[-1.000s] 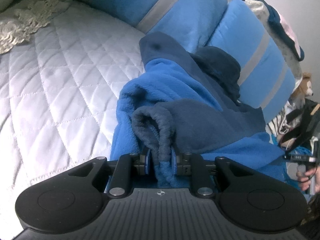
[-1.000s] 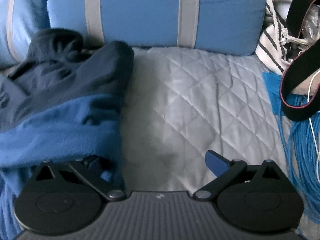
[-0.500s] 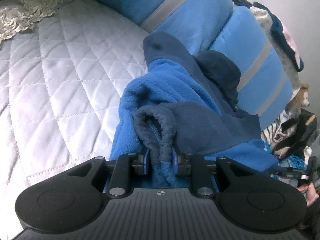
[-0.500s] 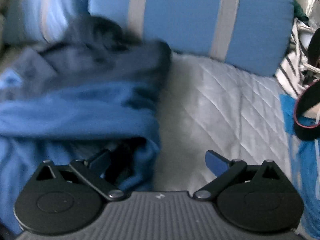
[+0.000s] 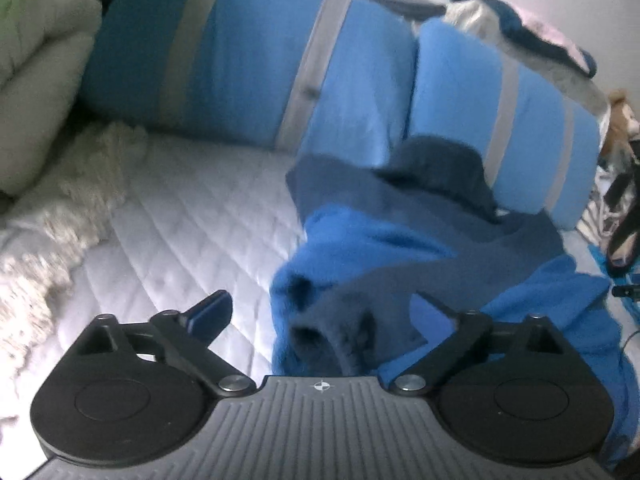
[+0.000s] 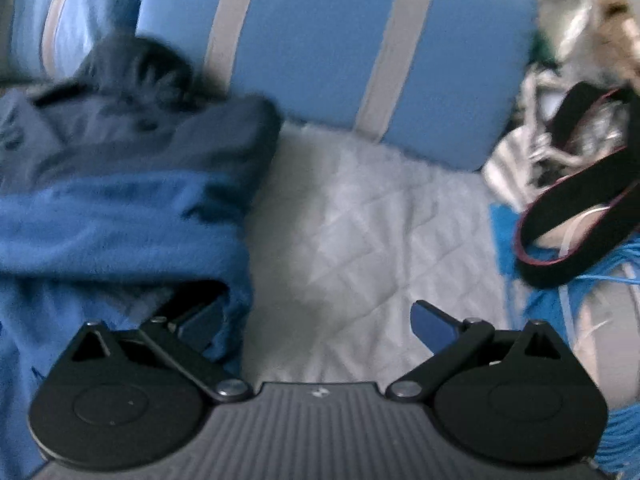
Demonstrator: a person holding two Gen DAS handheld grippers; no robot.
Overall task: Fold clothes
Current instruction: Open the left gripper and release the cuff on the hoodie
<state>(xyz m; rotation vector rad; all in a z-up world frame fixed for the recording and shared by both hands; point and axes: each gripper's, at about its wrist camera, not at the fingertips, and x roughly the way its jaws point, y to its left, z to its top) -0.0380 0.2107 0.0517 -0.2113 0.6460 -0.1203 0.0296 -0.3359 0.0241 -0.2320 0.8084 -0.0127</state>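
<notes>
Both wrist views look low and close across the quilted bed (image 5: 192, 240) toward the striped pillows (image 6: 320, 52), sharing the blue fleece garment (image 5: 400, 248).

Home bedroom: white diamond-quilted bedspread (image 5: 192, 232), blue grey-striped pillows (image 5: 256, 64), heaped clothing (image 5: 520, 28) alongside.

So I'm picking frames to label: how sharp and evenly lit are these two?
Left wrist view: motion-smeared fleece garment, fisheye-bent pillows. Right wrist view: blurrier; garment soft, black strap smeared, dim shadow on the quilt.
</notes>
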